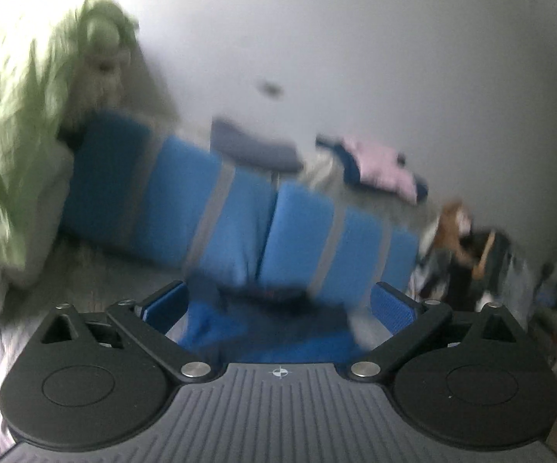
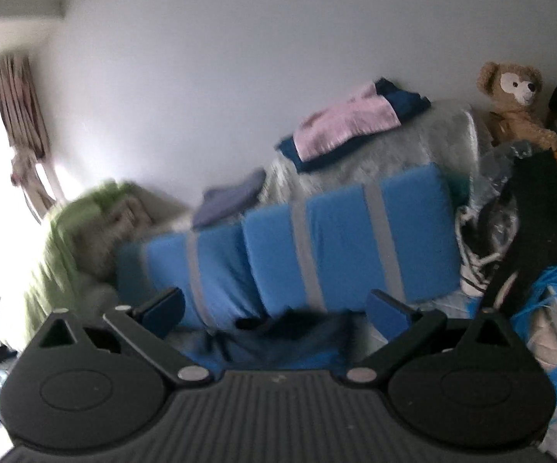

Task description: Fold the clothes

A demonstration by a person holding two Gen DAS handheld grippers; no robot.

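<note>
- Left wrist view: blue garment bunched low between the fingers of the left gripper; jaws spread wide, cloth lying in the gap, not pinched; same dark-blue cloth under the right gripper, jaws also wide apart
- Risk, as I judge it: blur suggests fast motion; closing now could catch only a loose fold, so the garment slips or folds crooked
- Behind: blue striped cushions; pink cloth on a pile; teddy bear
- No brand or writing legible; only a crosshair mark on the gripper body
</note>
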